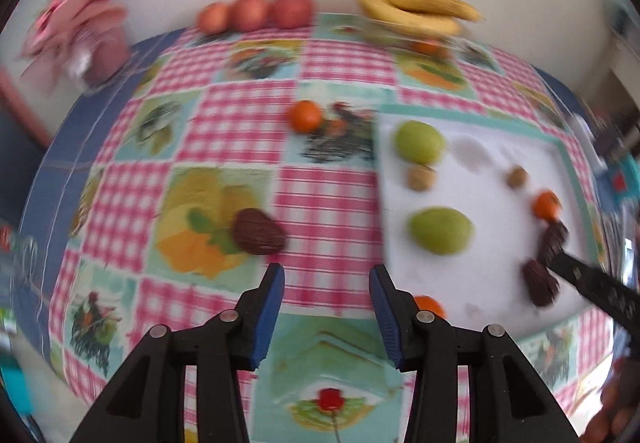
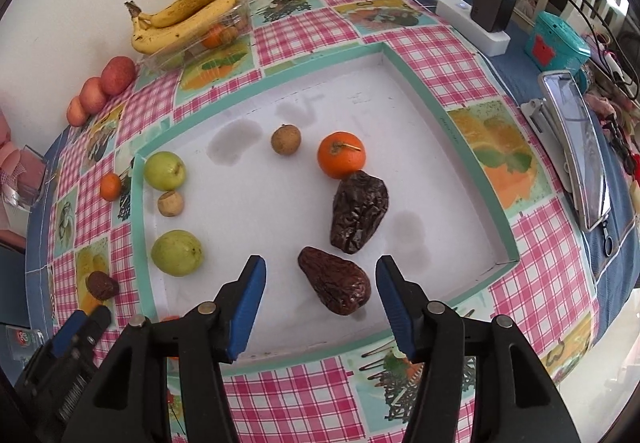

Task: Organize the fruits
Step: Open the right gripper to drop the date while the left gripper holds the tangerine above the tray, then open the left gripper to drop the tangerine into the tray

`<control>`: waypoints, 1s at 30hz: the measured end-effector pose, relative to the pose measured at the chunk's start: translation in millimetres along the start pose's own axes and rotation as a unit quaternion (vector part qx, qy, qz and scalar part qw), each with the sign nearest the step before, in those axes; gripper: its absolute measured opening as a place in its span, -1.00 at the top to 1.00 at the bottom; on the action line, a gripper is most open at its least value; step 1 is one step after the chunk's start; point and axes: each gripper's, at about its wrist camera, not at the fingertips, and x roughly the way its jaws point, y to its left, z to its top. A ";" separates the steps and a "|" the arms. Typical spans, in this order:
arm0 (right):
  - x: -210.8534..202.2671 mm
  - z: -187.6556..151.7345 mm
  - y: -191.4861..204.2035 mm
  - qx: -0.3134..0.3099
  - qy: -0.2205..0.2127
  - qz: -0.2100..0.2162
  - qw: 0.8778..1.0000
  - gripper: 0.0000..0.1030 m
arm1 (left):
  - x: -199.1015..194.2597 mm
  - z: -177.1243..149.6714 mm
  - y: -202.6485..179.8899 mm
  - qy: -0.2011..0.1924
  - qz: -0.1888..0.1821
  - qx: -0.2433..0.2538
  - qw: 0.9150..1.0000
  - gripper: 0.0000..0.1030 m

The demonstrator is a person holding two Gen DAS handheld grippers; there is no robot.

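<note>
My right hand-held gripper (image 2: 318, 297) is wide open and holds nothing. Ahead of it, the white tray (image 2: 472, 163) holds two green fruits (image 2: 165, 170), two small brown nuts (image 2: 285, 139), one orange (image 2: 341, 154) and two dark dates (image 2: 335, 285). One date lies between my fingers. My left hand-held gripper (image 1: 327, 307) is open too, with one more date (image 1: 258, 231) just ahead on the surface (image 1: 328, 203).

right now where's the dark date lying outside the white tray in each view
Left wrist: the wrinkled dark brown date lies left of centre on the checked cloth, just beyond the left tongs.
Right wrist: lower left, outside the white tray.
Shared landmark: the nearer green round fruit.
</note>
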 end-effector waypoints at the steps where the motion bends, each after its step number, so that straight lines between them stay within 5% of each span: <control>1: -0.2 0.3 1.4 -0.002 -0.001 0.000 1.000 -0.14 | -0.1 1.8 5.7 0.000 0.007 -0.012 1.000 0.07; 4: -0.1 -0.7 5.1 -0.009 0.001 0.003 1.000 -0.14 | 1.5 8.6 23.2 -0.001 0.031 -0.055 0.998 -0.19; 15: 11.5 9.4 32.7 -0.032 0.014 0.019 0.999 -0.14 | 3.3 50.3 58.8 -0.004 0.037 -0.161 0.986 -0.30; 24: 17.2 37.9 41.2 -0.035 0.005 0.019 0.999 -0.14 | 18.8 67.8 73.2 -0.010 0.086 -0.156 0.984 -0.37; 30: 24.9 48.1 53.3 -0.045 0.005 0.015 0.999 -0.21 | 22.3 69.7 75.3 0.005 0.062 -0.126 0.990 -0.51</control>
